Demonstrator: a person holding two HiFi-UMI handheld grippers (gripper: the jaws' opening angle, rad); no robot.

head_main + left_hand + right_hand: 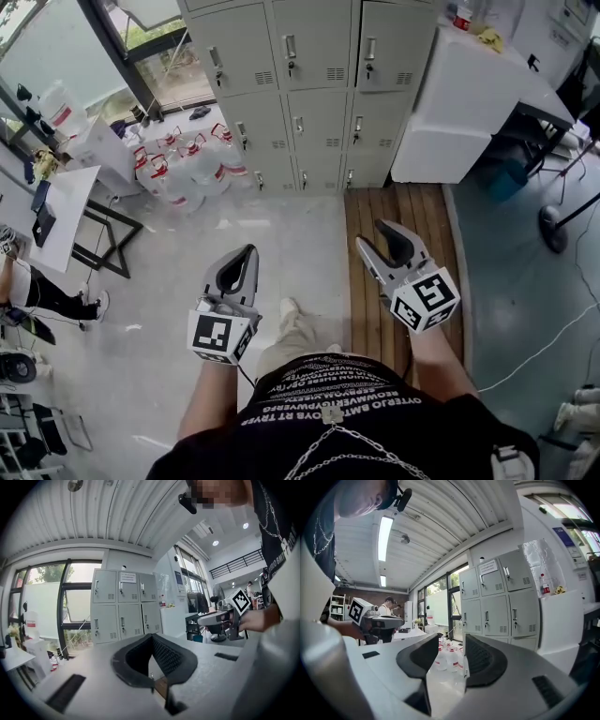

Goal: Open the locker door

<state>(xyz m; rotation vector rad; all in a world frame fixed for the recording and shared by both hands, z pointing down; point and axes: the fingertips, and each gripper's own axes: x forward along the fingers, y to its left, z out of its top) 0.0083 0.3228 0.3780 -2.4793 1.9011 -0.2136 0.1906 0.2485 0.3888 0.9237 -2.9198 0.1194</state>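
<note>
A bank of grey lockers with all doors closed stands against the far wall, each door with a small handle and vent. It also shows in the left gripper view, lockers, and in the right gripper view, lockers. Both grippers hover over the floor well short of it. My left gripper has its jaws together and empty, left gripper. My right gripper stands open with only air in the gap, right gripper. Each gripper appears in the other's view, held level.
Several water jugs crowd the floor left of the lockers. A white cabinet stands to their right. A wooden floor strip runs under my right gripper. A white table is at left, a fan base at right.
</note>
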